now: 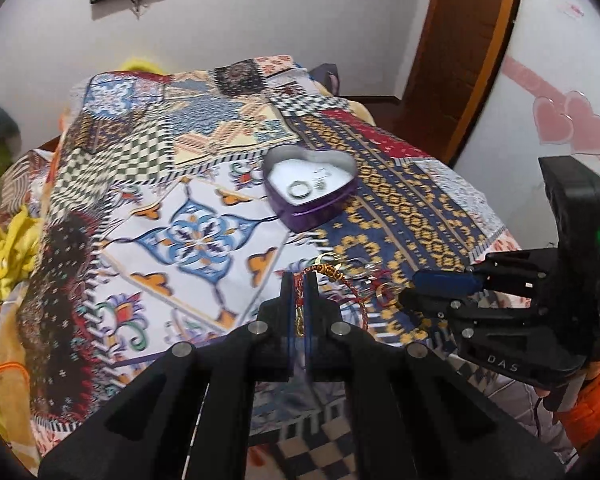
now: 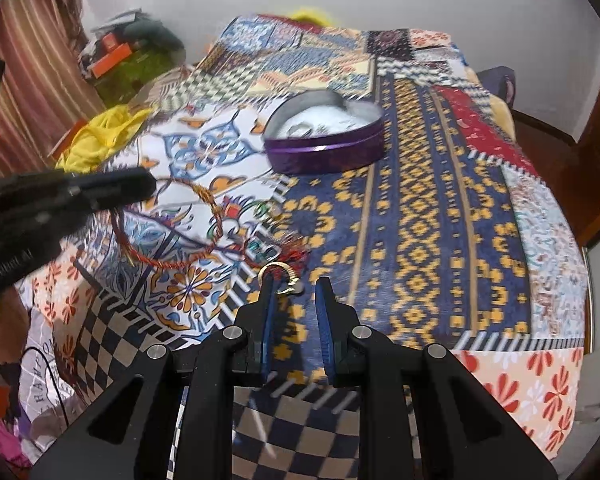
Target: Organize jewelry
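Note:
A purple heart-shaped tin [image 1: 312,196] stands open on the patterned bedspread, with a ring [image 1: 299,190] and small silver pieces on its white lining; it also shows in the right wrist view [image 2: 328,148]. My left gripper [image 1: 300,280] is shut on a red-and-gold braided thread bracelet [image 1: 356,292], held just above the cloth; the bracelet loop shows in the right wrist view [image 2: 168,224]. My right gripper [image 2: 296,284] is open, and a small gold ring [image 2: 280,276] with a charm lies at its left fingertip. The right gripper also shows in the left wrist view [image 1: 424,288].
The patchwork bedspread [image 2: 420,208] covers the bed. Yellow cloth [image 2: 100,140] lies at the left edge. A striped curtain [image 2: 28,68] and clutter stand beyond it. A wooden door [image 1: 460,40] and a wall with pink hearts [image 1: 572,128] are to the right.

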Demonstrator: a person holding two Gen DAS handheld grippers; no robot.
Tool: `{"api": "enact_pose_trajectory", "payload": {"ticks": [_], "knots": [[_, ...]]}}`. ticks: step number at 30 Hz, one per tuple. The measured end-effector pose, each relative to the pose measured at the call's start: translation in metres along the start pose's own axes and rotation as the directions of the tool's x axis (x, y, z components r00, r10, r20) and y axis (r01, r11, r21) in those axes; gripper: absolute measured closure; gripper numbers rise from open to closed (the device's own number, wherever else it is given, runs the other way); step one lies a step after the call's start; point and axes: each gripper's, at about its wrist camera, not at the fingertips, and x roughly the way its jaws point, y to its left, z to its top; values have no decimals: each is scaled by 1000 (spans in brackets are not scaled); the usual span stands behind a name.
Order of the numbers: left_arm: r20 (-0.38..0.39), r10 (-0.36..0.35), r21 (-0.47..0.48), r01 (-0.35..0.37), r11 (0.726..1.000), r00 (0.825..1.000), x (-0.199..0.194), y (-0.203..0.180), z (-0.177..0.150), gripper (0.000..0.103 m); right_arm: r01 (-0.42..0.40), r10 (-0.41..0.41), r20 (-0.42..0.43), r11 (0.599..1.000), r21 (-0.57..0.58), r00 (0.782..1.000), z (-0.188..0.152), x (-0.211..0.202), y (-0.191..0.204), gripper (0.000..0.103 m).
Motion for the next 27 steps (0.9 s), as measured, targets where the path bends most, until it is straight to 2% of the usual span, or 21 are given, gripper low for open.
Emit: {"api": "enact_pose_trajectory", "payload": {"ticks": [4, 6, 8, 14, 16, 17, 27], "knots": [[-16, 15, -23, -15, 1000, 1000, 1, 13, -8, 101, 24, -24, -6, 999, -30, 1000, -1, 8, 8, 83], [-21, 16, -31, -17, 999, 1000, 1, 16, -11, 101, 7, -7, -4, 1000, -26, 1000, 1, 8, 8, 71], [-26, 17, -36, -18, 999, 1000, 2, 18, -14, 101, 7, -7, 4, 1000, -22, 1000, 2, 9, 9, 69], [-20, 18, -37, -19, 999, 1000, 2, 19, -15, 101, 30, -29, 30, 999, -35, 999, 1, 14, 10, 69], [-16, 17, -35, -18, 999, 1000, 2, 18, -14, 101, 45, -43, 41, 998, -49, 998, 0, 14, 12, 73], [-14, 17, -34, -17, 999, 1000, 1, 17, -13, 101, 49, -47, 42, 997, -54, 998, 0, 14, 13, 80], [27, 10, -31, -9, 999, 1000, -6, 12, 0, 101, 48, -44, 99, 998, -38, 994, 4, -6, 8, 80]]}}
